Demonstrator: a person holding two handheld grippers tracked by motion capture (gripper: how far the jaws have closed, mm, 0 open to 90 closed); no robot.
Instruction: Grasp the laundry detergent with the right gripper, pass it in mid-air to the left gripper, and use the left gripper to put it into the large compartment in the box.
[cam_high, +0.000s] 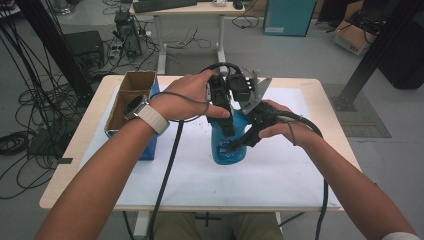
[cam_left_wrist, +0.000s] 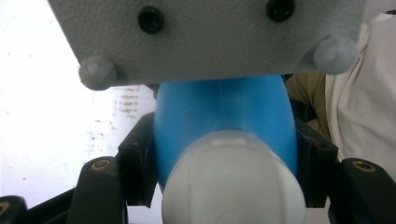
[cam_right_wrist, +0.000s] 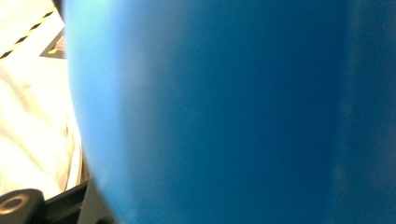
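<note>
The blue bottle (cam_high: 227, 142) stands upright near the middle of the white table (cam_high: 280, 175), its long axis vertical, with both grippers on it at once. The left gripper (cam_high: 226, 125) comes down from above: in the left gripper view its black jaws sit closed on either side of the blue bottle just behind the white cap (cam_left_wrist: 233, 182), so the neck end points straight back along the jaws toward the camera. The right gripper (cam_high: 250, 137) comes in from the side, lower down; its jaws are closed on the bottle's body, whose blue wall (cam_right_wrist: 224, 112) presses right up against that camera. The two grips are stacked along the same vertical axis, the left at the top and the right around the belly. Judging from this, the right hand steadies the body while the left one works the cap, so any twist would need to stay centred on that upright axis. An open cardboard box (cam_high: 131, 102) stands well apart at the left of the table.
</note>
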